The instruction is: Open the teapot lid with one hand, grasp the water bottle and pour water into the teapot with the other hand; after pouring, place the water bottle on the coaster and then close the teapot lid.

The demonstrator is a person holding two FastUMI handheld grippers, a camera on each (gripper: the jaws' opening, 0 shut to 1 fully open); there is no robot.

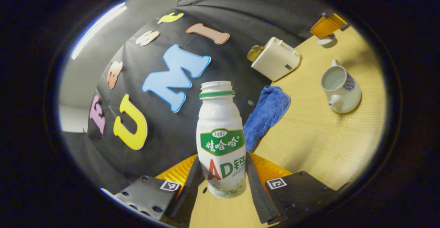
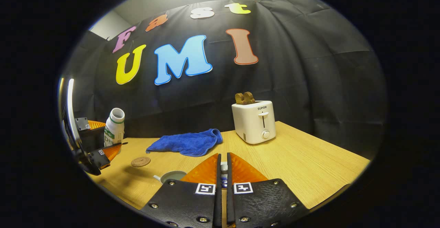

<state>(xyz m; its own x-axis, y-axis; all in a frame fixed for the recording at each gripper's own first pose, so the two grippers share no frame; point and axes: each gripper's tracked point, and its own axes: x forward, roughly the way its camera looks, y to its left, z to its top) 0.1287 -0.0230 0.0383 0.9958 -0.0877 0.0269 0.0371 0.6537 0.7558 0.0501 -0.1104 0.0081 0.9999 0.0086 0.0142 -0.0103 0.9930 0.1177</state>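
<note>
A white uncapped water bottle (image 1: 221, 142) with a green label stands upright between the fingers of my left gripper (image 1: 222, 157), which is shut on its lower body. In the right gripper view that bottle (image 2: 114, 126) hangs above the table at the far left, held by the left gripper (image 2: 103, 137). The white teapot (image 1: 340, 90) sits open on the table to the right. My right gripper (image 2: 223, 155) is shut on the small knob of the teapot lid (image 2: 223, 173), held above and beside the teapot (image 2: 172, 176). A round brown coaster (image 2: 141, 161) lies flat left of the teapot.
A blue cloth (image 2: 187, 142) lies crumpled near the back wall. A white toaster (image 2: 255, 121) with bread in its slots stands at the back right. The wooden table (image 2: 309, 166) extends to the right, with its edge close by.
</note>
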